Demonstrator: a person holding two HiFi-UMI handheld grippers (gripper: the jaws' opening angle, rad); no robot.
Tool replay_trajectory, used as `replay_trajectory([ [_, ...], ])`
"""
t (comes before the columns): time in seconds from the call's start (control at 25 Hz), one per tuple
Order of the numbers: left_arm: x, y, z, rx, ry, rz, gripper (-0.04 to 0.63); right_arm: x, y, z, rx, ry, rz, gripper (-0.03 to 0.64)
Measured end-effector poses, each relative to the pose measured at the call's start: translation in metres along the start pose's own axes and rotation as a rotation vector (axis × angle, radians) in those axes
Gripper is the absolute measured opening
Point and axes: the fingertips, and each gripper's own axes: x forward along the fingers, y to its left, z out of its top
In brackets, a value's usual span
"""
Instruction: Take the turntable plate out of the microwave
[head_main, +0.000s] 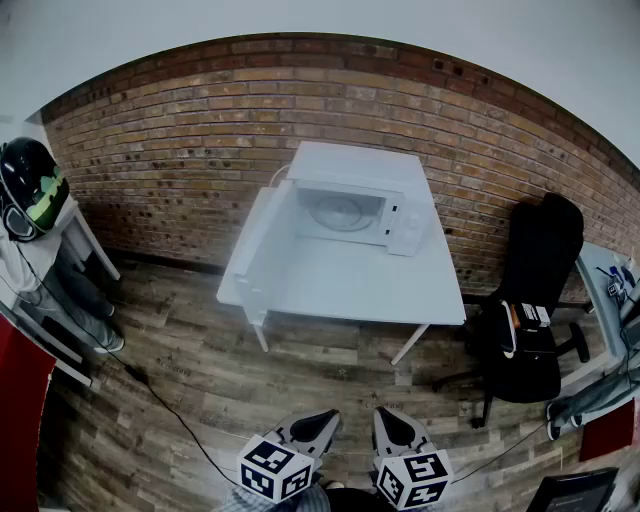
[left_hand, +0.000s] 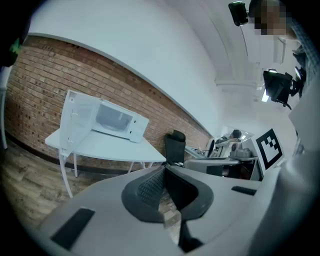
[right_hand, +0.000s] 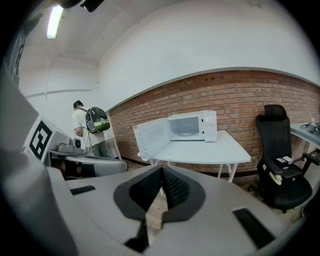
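Head view puts us well back from the white table (head_main: 340, 290), with both grippers low at the frame's bottom edge. Far ahead and left of the jaws, the microwave (head_main: 355, 165) has its door (head_main: 262, 240) swung wide open. Our left gripper (head_main: 322, 418) is clenched on nothing, its pads pressed together. Straight ahead of both pairs of jaws, and well apart from them, the turntable plate (head_main: 340, 212) lies flat on the floor of the open cavity as a pale disc. Our right gripper (head_main: 386, 416) is likewise closed and empty. We judge the plate to be glass: stiff, fairly heavy for its thinness, smooth enough to slip, and likely to chip or crack if it knocks the cavity wall or drops. It probably rests loose rather than fixed, so we would lift it before drawing it out. The rim nearest the jaws looks like the sensible place to pinch, one jaw above and one below. The second gripper can steady the far edge once it is clear.
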Motion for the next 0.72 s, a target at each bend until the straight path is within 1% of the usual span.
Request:
replay_trajectory([
  [0.72, -0.0013, -0.003, -0.0045, -0.005, 0.009, 0.007, 0.009, -0.0044, 0.0006, -0.0015, 0.011, -0.005, 0.004, 0.018],
])
